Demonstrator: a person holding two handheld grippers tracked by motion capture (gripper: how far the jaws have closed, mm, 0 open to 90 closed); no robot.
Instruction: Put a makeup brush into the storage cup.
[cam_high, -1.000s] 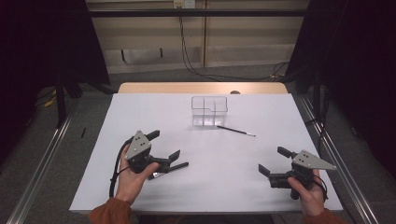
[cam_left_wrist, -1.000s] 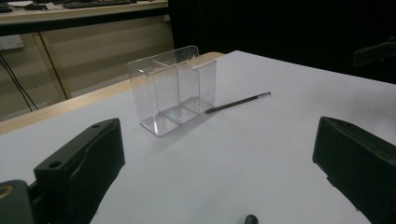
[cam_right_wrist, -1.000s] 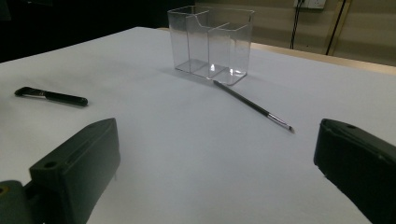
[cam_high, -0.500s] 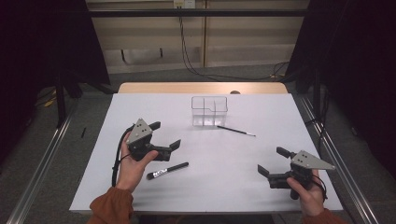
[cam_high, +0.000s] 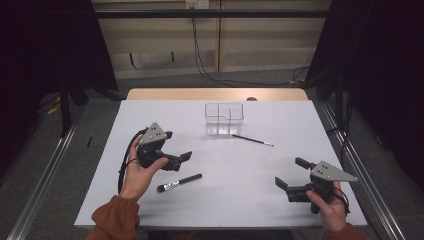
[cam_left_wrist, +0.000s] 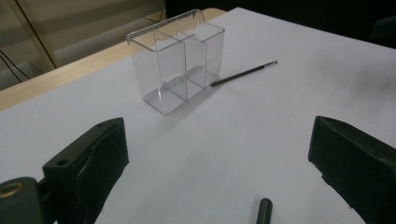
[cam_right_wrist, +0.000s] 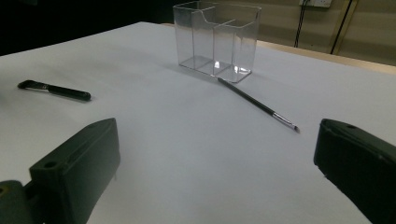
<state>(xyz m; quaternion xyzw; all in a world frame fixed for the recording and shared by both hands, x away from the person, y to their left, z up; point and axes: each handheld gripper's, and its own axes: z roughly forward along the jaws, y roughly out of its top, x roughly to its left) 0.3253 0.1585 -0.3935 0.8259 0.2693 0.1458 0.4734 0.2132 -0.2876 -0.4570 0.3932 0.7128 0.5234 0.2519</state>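
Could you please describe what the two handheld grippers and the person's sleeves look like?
Each gripper, left and right, is a black body with two blocky black jaws and a grey three-cornered plate on top. A black cable loops from the left one. The sleeves are rust-orange with ribbed cuffs.

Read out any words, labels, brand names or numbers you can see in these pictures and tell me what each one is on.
No text can be read anywhere.
Short black marker-like stick with a pale band: the band may carry print, but it is too small and blurred to read.
Clear plastic divided organiser box: no label or marking shows.
Thin black brush with a pale tip: no marking shows.
White table covering: plain.
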